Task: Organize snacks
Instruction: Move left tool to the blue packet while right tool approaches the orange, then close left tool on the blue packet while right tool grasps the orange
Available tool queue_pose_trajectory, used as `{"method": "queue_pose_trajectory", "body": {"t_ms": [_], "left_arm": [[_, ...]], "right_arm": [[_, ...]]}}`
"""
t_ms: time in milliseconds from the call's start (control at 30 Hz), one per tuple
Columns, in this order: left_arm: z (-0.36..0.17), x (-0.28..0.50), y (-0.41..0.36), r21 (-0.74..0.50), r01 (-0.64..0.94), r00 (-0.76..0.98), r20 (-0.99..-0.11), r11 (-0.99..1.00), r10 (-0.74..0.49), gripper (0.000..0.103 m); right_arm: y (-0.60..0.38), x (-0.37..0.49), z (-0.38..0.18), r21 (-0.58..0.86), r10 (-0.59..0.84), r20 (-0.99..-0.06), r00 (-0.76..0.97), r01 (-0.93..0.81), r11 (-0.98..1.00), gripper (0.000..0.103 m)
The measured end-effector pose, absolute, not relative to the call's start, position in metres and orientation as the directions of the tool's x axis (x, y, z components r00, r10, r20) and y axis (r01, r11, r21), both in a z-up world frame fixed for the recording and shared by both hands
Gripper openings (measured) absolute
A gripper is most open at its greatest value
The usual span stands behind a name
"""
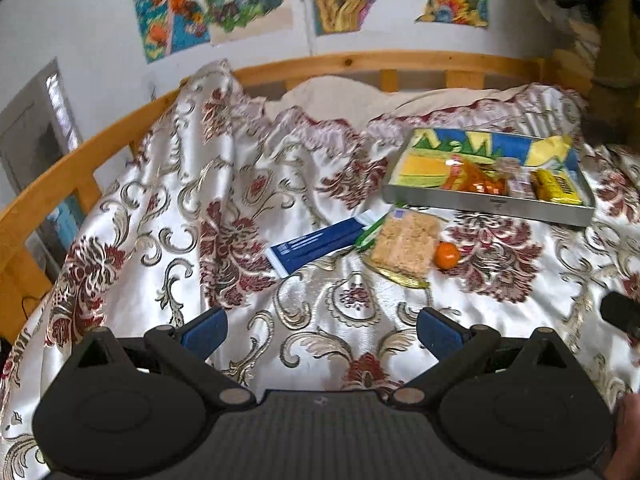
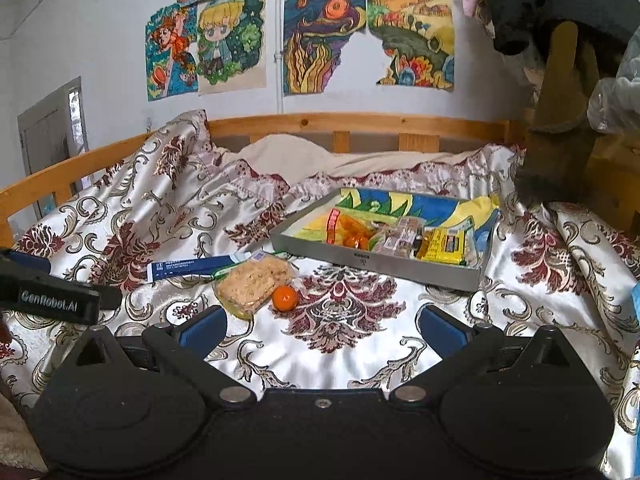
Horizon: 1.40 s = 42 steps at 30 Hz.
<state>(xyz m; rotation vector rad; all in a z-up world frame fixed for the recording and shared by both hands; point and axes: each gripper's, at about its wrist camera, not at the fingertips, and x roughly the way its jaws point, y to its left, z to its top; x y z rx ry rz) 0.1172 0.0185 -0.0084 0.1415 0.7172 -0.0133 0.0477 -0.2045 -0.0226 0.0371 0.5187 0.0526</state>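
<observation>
Hovering empty over the bedspread (image 2: 340,360), jaws spread, the left gripper (image 1: 320,332) and right gripper (image 2: 320,332) face three snacks outside the tray (image 2: 376,264): orange (image 2: 285,298), cake (image 2: 256,280), blue packet (image 2: 188,269), apparently awaiting pickup.

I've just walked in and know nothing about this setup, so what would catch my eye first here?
Probably the grey tray packed with bright snack packets, sitting on a shiny floral bedspread. In front of it lie a crispy rice cake, a small orange and a blue packet. Colourful drawings cover the wall behind the bed.
</observation>
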Motion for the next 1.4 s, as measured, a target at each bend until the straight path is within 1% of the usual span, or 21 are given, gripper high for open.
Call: {"method": "queue_pose_trajectory", "body": {"t_ms": [233,367,433,567,767,833,867,967,1067,1167,1267,1333,1400], "left_arm": [[-0.025,0.148,0.038,0.020,0.017,0.659,-0.752,1.000,0.004,0.103],[-0.029,0.163,0.041,-0.027,0.079,0.641,-0.764,0.996,-0.072,0.103],[-0.029,0.172,0.042,-0.029,0.104,0.647,-0.757,0.994,-0.090,0.103],[-0.032,0.194,0.042,0.026,0.155,0.652,-0.754,0.988,-0.082,0.103],[-0.037,0.219,0.053,0.048,0.137,0.665,-0.745,0.989,-0.056,0.103],[-0.038,0.226,0.054,0.080,0.150,0.673,-0.738,0.985,-0.043,0.103],[-0.038,0.228,0.054,0.127,0.154,0.692,-0.721,0.980,-0.015,0.103],[-0.040,0.233,0.048,0.309,0.156,0.771,-0.632,0.938,0.080,0.103],[-0.048,0.241,0.042,0.406,0.196,0.798,-0.595,0.893,0.096,0.103],[-0.058,0.251,0.039,0.428,0.231,0.799,-0.595,0.874,0.080,0.103],[-0.067,0.263,0.037,0.419,0.263,0.790,-0.611,0.869,0.056,0.103],[-0.072,0.270,0.037,0.401,0.276,0.780,-0.624,0.874,0.040,0.103],[-0.075,0.275,0.037,0.381,0.298,0.780,-0.626,0.875,0.007,0.103]], "right_arm": [[-0.210,0.070,-0.027,0.099,0.092,-0.573,0.814,-0.042,0.994,0.102],[-0.214,0.089,-0.027,0.128,0.143,-0.609,0.780,-0.081,0.988,0.102],[-0.214,0.097,-0.029,0.112,0.140,-0.614,0.777,-0.089,0.990,0.102],[-0.208,0.109,-0.035,0.038,0.120,-0.622,0.774,-0.122,0.992,0.102],[-0.195,0.130,-0.040,-0.083,0.167,-0.594,0.787,-0.266,0.960,0.102],[-0.191,0.141,-0.045,-0.122,0.182,-0.586,0.790,-0.308,0.943,0.102],[-0.190,0.146,-0.048,-0.136,0.187,-0.584,0.790,-0.323,0.937,0.102],[-0.189,0.161,-0.059,-0.152,0.213,-0.572,0.792,-0.358,0.921,0.102],[-0.188,0.176,-0.069,-0.142,0.218,-0.583,0.783,-0.362,0.922,0.102],[-0.183,0.186,-0.076,-0.149,0.216,-0.586,0.781,-0.366,0.918,0.101],[-0.177,0.194,-0.083,-0.180,0.194,-0.580,0.791,-0.356,0.917,0.101],[-0.173,0.201,-0.090,-0.192,0.158,-0.592,0.790,-0.329,0.925,0.095],[-0.170,0.207,-0.095,-0.197,0.131,-0.610,0.781,-0.310,0.930,0.091]]}}
